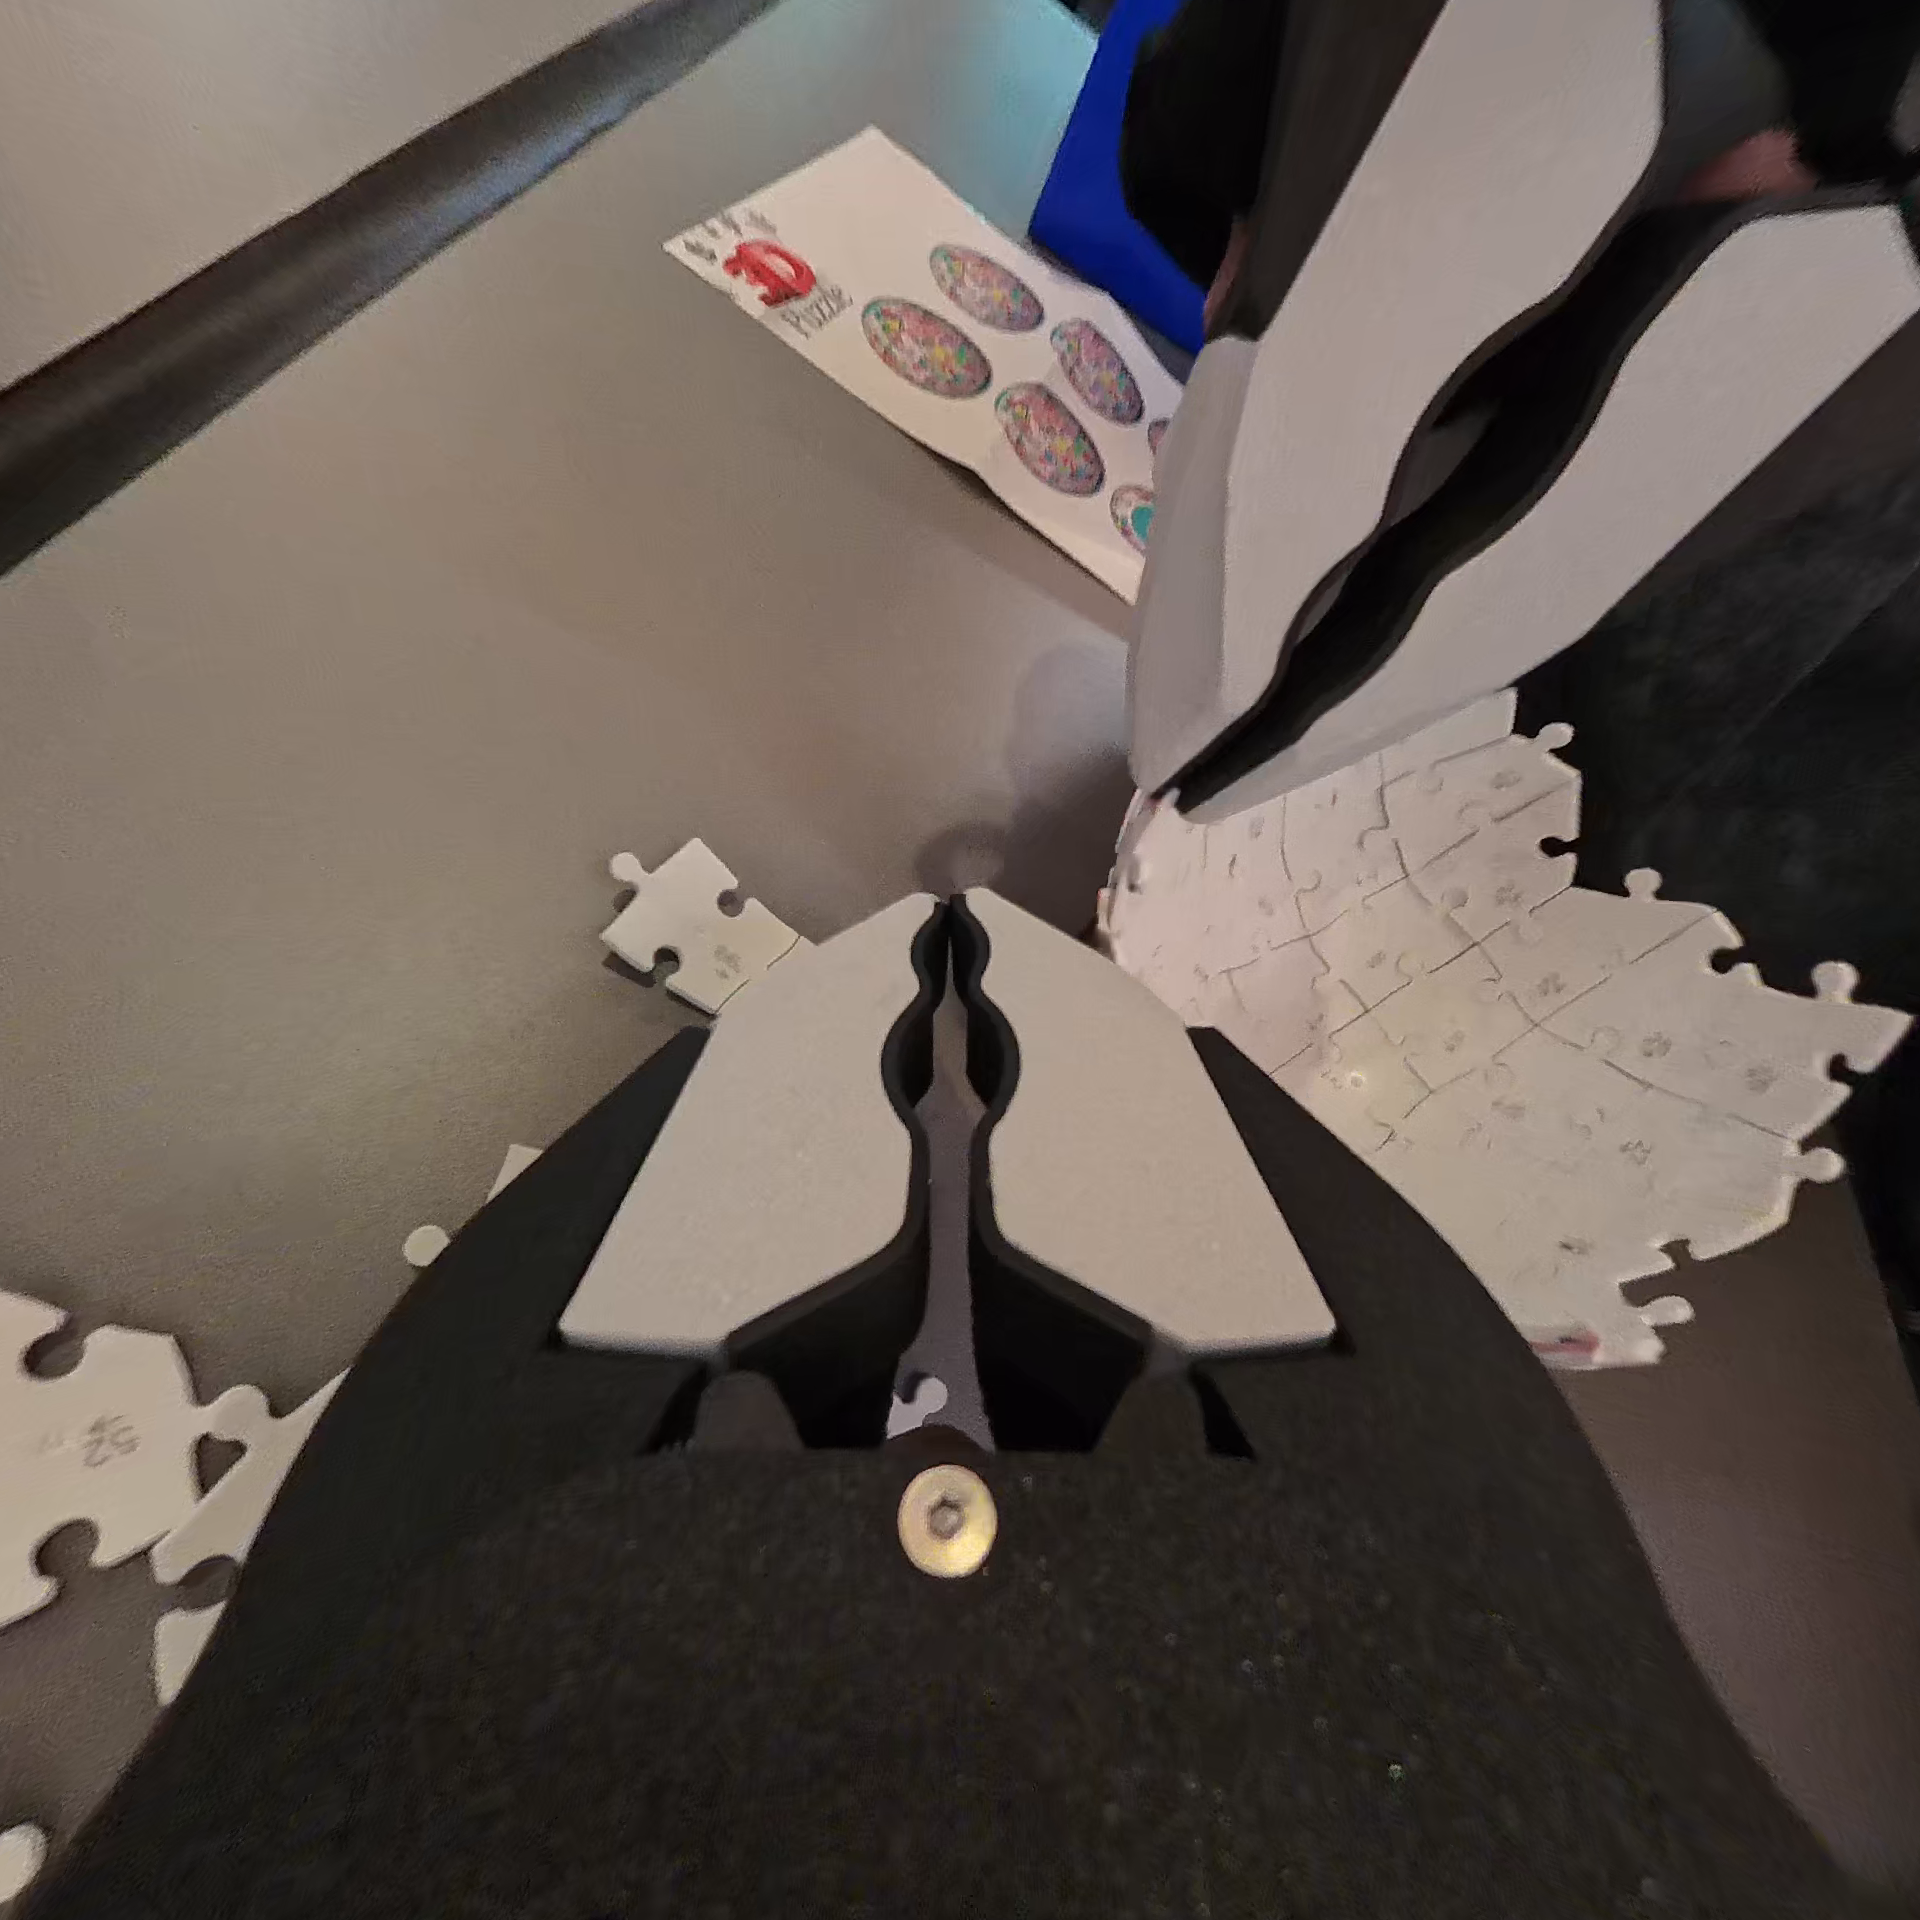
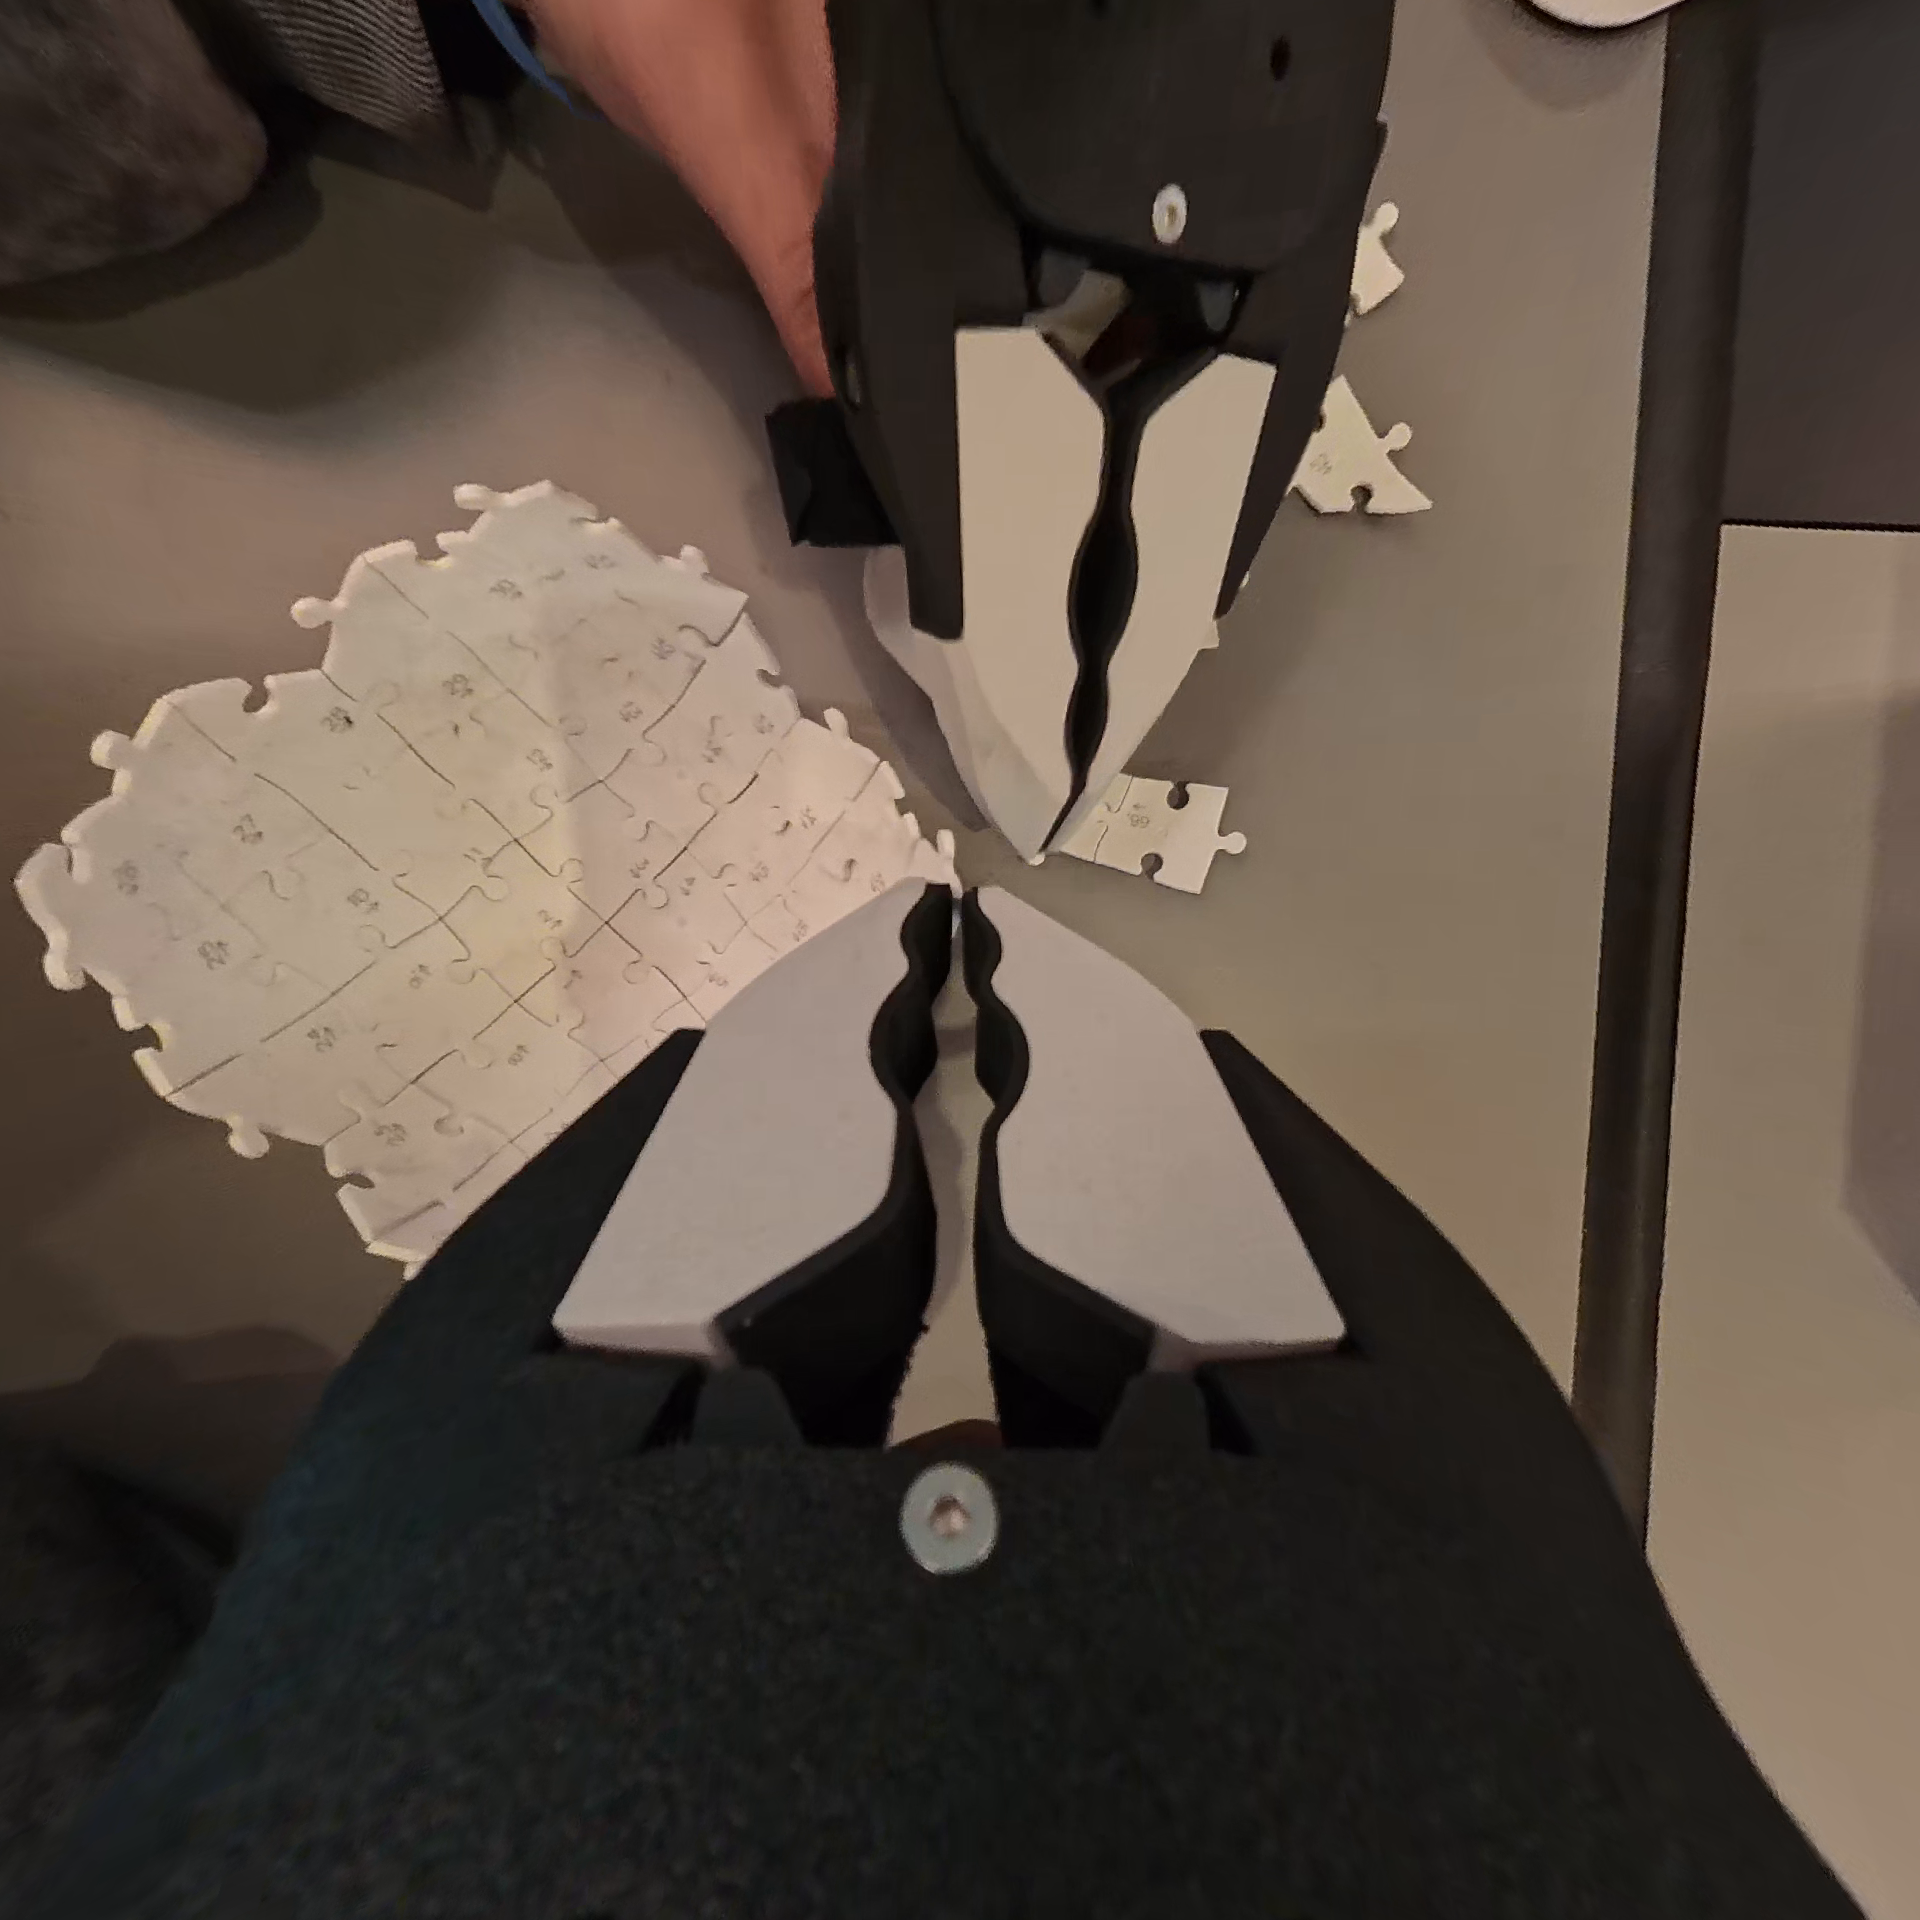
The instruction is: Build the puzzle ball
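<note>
We see the left tool [image 1: 951,906] with its jaws pressed together at the tips and nothing visible between them, poised low over the grey bench [image 1: 436,675]. Our right tool [image 2: 956,896] is likewise clenched, tips meeting, and we can make out nothing gripped; in the left view it comes down from 1 o'clock with its tip touching the near edge of the shell [image 1: 1475,997].

The shell, a curved white sheet of joined puzzle pieces lying inner side up, sits on the bench at 3 o'clock from the left tool's tip; in the right view it spreads out at 9 o'clock [image 2: 436,862]. A loose piece [image 1: 691,925] lies just beside the left tool's tip at 10 o'clock, and more pieces [image 1: 94,1455] lie at 8 o'clock in the left view. A printed leaflet [image 1: 935,343] with coloured ovals lies at 12 o'clock, well apart from the shell. A hand [image 2: 748,177] holds the left tool in the right view
</note>
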{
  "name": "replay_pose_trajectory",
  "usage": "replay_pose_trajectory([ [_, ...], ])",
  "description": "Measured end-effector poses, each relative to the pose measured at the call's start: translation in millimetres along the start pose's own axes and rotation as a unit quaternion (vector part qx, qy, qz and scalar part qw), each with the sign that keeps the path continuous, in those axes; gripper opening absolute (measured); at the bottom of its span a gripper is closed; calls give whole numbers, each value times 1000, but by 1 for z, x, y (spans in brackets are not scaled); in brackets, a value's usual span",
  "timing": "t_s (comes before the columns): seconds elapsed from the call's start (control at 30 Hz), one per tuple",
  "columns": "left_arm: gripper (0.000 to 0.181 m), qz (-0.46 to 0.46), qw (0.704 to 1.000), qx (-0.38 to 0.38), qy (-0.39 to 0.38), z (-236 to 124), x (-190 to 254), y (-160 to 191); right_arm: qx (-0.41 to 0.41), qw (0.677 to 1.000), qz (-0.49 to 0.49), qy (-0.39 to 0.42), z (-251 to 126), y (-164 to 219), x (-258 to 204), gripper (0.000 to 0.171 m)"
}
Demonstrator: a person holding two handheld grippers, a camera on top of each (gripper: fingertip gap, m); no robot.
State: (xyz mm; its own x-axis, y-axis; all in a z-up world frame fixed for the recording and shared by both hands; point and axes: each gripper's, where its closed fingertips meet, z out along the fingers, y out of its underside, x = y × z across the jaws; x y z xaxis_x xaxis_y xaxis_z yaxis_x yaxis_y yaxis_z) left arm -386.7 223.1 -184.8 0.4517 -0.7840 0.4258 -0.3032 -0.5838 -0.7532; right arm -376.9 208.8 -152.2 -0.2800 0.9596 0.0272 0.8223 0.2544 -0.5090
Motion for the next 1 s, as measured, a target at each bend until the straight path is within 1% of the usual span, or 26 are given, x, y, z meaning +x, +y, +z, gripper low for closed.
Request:
replay_pose_trajectory([
  [0.17,0,22,998,-58,-1,12,2,12,6,1000,-3,0,1,3,1,2],
  [0.33,0,27,996,-82,18,19,5,13,15,1000,-26,9,2,2,1,2],
  [0.57,0,11,995,-90,49,21,9,13,27,997,-71,26,1,2,0,2],
  [0.73,0,9,995,-96,39,24,3,11,42,993,-103,41,1,1,-1,2],
  [1.0,0,4,993,-108,55,26,8,14,39,985,-151,70,2,0,-1,3],
])
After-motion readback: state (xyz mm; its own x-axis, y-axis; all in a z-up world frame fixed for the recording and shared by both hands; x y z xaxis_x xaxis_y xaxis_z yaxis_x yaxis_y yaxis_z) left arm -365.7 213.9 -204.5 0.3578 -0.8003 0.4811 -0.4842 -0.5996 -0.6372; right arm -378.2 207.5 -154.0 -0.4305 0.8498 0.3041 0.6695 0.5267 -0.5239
